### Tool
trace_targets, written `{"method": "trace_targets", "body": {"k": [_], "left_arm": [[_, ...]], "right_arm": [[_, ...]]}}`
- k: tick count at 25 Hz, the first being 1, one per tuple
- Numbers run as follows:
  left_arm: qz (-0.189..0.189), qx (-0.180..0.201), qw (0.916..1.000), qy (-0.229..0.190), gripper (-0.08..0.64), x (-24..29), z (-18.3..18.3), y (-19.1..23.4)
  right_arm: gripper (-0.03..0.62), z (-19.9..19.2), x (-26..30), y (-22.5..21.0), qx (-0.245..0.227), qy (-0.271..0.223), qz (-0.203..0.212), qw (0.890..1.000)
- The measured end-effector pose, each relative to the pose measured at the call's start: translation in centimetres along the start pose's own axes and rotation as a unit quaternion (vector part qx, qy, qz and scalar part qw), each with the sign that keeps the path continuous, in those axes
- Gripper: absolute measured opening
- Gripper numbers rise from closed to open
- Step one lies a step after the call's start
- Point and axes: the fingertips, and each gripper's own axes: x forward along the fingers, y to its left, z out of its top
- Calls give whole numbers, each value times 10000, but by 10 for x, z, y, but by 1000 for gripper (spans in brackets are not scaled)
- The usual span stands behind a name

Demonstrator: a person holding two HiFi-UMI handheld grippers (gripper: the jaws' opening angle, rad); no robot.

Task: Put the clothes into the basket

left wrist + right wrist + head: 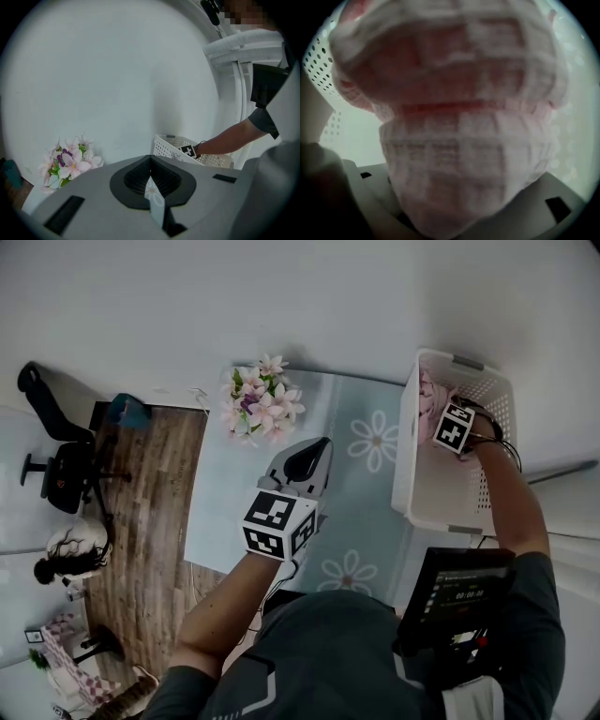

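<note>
1. Basket: white, perforated walls, at the upper right of the head view. It stands at the right edge of the bench, which carries a pale cloth printed with flowers.
2. Garment: pink and white, waffle-textured, bunched into a thick wad. It fills most of the right gripper view and sits inside the basket walls, near the top left corner of the basket in the head view. No other clothes show on the bench.
3. Right claw: reaches down into the basket and pinches the garment. Its jaws stand wide around the bulk of the wad.
4. Left claw: pressed together and holding nothing. It hangs over the middle of the bench, well apart from the basket.
5. Artificial flowers: a pink and white bunch at the upper left of the bench, not part of the job.
6. Step in hand, as judged: delivery, with the garment below the rim but not yet released.
7. Next move, as judged: spread the right claw so the wad drops, then lift straight up so that no fold snags on the jaws.
</note>
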Motion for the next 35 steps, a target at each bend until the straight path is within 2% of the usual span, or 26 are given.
{"method": "trace_targets", "body": {"k": [7,13,16,25,28,32,35], "left_arm": [[-66,96,9998,-156,2,-7,7,-14],[-53,248,9992,-298,2,-24,23,-32],[-6,266,9987,-429,2,-33,31,-39],[-7,196,9970,-752,2,-55,38,-72],[-22,208,9963,-838,2,-62,42,-90],[-285,303,9938,-1036,2,-71,50,-119],[-282,334,9933,-1072,2,-77,47,-137]], "right_arm": [[318,1,0,-2,118,-6,-215,9997],[371,-4,-16,1,389,-63,-291,9988],[396,-7,-33,0,387,-118,-356,9985],[397,-5,-114,7,171,-603,-652,9959],[397,-11,-147,10,262,-918,-1004,9904],[397,-16,-197,15,765,-1594,-1322,9753],[397,-27,-228,27,994,-1919,-1500,9648]]}}
